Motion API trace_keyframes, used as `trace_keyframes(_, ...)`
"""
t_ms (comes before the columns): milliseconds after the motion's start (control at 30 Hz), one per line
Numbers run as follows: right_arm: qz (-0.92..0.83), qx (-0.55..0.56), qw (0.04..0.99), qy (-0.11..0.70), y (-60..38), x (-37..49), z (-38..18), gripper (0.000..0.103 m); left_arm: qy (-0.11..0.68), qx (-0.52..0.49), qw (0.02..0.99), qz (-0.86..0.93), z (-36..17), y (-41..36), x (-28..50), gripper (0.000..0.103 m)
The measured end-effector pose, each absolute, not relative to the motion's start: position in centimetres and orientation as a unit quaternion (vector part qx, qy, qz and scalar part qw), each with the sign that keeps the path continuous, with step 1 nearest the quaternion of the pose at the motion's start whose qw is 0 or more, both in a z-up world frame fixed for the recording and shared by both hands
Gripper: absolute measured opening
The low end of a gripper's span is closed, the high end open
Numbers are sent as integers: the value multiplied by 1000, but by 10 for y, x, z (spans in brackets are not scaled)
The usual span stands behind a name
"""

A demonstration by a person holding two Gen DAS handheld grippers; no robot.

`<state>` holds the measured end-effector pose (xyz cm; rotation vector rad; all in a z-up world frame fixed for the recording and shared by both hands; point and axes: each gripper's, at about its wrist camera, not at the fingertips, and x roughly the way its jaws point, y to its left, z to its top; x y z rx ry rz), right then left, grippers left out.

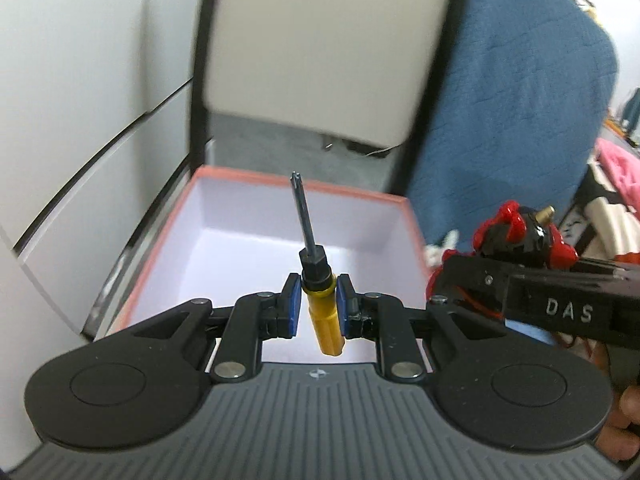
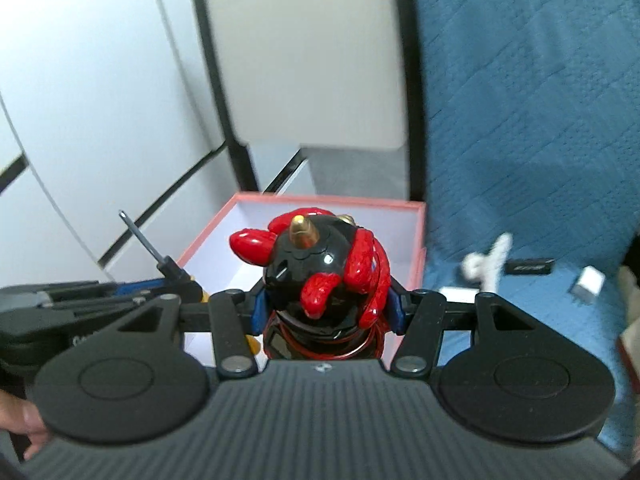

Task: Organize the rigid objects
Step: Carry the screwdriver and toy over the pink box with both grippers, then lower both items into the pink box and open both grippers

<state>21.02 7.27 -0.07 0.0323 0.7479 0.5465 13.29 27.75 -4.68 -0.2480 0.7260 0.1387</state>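
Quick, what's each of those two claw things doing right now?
Left gripper: closed on the yellow-handled screwdriver.
Right gripper: closed on the red and black figurine.

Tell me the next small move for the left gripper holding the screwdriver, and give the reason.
Probably lower the left gripper a little into the box and then open it. Its blue pads clamp the yellow handle of the screwdriver, which hangs above the box's bare white floor, tip up. The right gripper, holding the red and black figurine, sits close alongside, so keep the move straight down.
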Motion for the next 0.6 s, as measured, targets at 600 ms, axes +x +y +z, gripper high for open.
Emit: trace_keyframes(600,259,-38,852,454,111,207,-92,59,437,-163,881,85,-125,307,127,22)
